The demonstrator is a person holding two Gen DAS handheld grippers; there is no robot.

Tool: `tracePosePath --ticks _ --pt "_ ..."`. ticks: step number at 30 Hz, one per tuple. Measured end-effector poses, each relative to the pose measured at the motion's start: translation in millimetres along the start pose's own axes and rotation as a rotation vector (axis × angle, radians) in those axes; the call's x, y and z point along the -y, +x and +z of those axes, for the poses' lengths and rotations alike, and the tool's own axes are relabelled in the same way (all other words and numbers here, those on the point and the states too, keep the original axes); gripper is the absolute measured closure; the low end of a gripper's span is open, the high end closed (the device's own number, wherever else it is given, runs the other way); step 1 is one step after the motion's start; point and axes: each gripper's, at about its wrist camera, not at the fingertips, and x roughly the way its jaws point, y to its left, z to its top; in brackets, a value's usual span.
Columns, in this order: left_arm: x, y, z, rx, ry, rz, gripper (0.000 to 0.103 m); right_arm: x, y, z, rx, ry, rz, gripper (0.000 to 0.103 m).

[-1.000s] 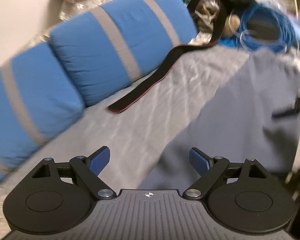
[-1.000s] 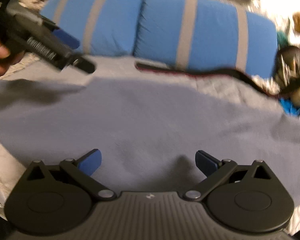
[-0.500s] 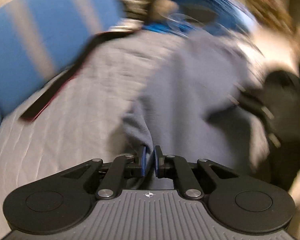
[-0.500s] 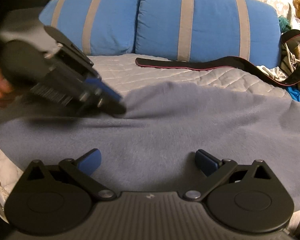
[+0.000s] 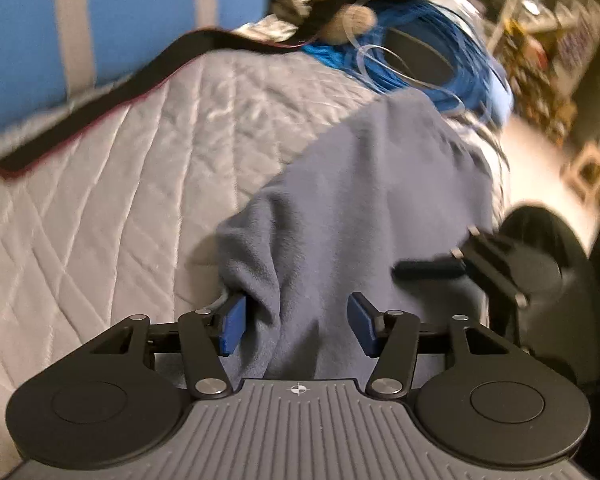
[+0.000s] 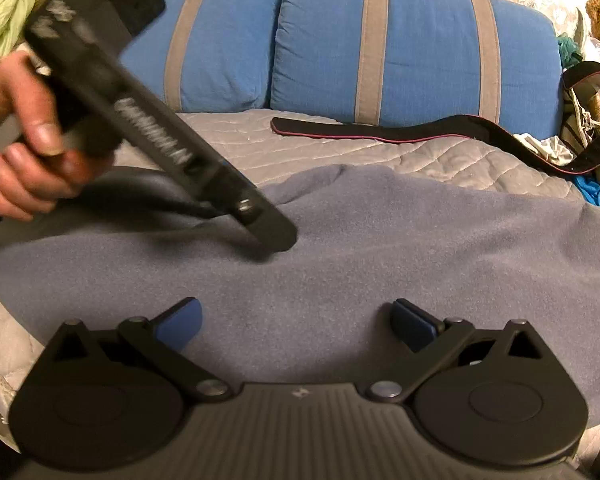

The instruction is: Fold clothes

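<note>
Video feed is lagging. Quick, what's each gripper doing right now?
Left gripper: open, a bunched fold of the grey fleece garment between its pads, not clamped.
Right gripper: open, holding nothing, over the garment.

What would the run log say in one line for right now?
left gripper: open, fabric fold between fingers | right gripper: open, over garment | grey fleece garment: spread on quilt, unfolded

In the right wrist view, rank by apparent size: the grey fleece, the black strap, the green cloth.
1. Grey fleece
2. Black strap
3. Green cloth, cut off by the frame edge, so uncertain.
</note>
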Motion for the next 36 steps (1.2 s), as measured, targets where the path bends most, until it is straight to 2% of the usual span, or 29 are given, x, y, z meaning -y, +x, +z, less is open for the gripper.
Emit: tracePosePath --ticks 5,8,9,10,11,12,14,17,19,22,23,24,27,30,36 --pt "-35.4 5.1 7.6 0.025 -0.212 -0.130 0.051 0.9 1.1 0.7 0.000 0.000 0.002 0.000" --pt "-53.5 11.1 11.8 0.072 -0.352 -0.190 0.053 1.3 2.2 0.6 0.003 -0.003 0.003 0.000" --pt "-55.2 12.2 13.9 0.086 -0.374 -0.201 0.060 1.3 2.4 0.5 0.005 -0.004 0.004 0.000" --pt "-56.4 13.1 16.1 0.098 -0.392 -0.211 0.076 1.5 2.8 0.4 0.006 -0.005 0.005 0.000" --pt "-57.6 14.0 18.3 0.110 -0.410 -0.221 0.080 1.8 3.1 0.3 0.008 -0.008 0.006 0.000" --pt "-51.3 11.9 21.5 0.118 -0.376 -0.225 0.086 2.1 3.5 0.2 0.009 -0.009 0.008 0.000" --pt "-34.3 5.3 27.3 0.126 -0.278 -0.239 0.090 2.7 4.0 0.5 0.009 -0.009 0.011 0.000" --pt "4.5 -3.6 29.8 0.074 -0.048 -0.252 0.092 3.9 4.9 1.4 0.007 -0.008 0.015 0.000" --pt "29.8 -0.2 22.8 -0.001 0.094 -0.235 0.091 3.6 4.6 1.7 0.005 -0.007 0.016 0.000" --pt "46.9 9.3 16.2 -0.077 0.188 -0.184 0.090 3.7 4.6 2.3 0.004 -0.006 0.017 0.000" --pt "47.3 12.6 16.2 -0.087 0.191 -0.175 0.085 3.7 4.5 2.4 0.003 -0.006 0.018 0.000" --pt "44.6 15.5 16.1 -0.089 0.178 -0.175 0.080 3.8 4.3 2.6 0.003 -0.006 0.018 0.000" --pt "30.2 18.0 18.7 -0.057 0.104 -0.204 0.074 3.7 4.1 3.2 0.003 -0.005 0.018 0.000" --pt "8.8 22.6 21.4 -0.012 -0.028 -0.242 0.065 3.4 4.0 2.6 0.005 -0.007 0.017 0.000" --pt "-38.2 32.9 31.3 0.080 -0.342 -0.320 0.067 2.7 4.0 1.3 0.008 -0.006 0.013 0.000"
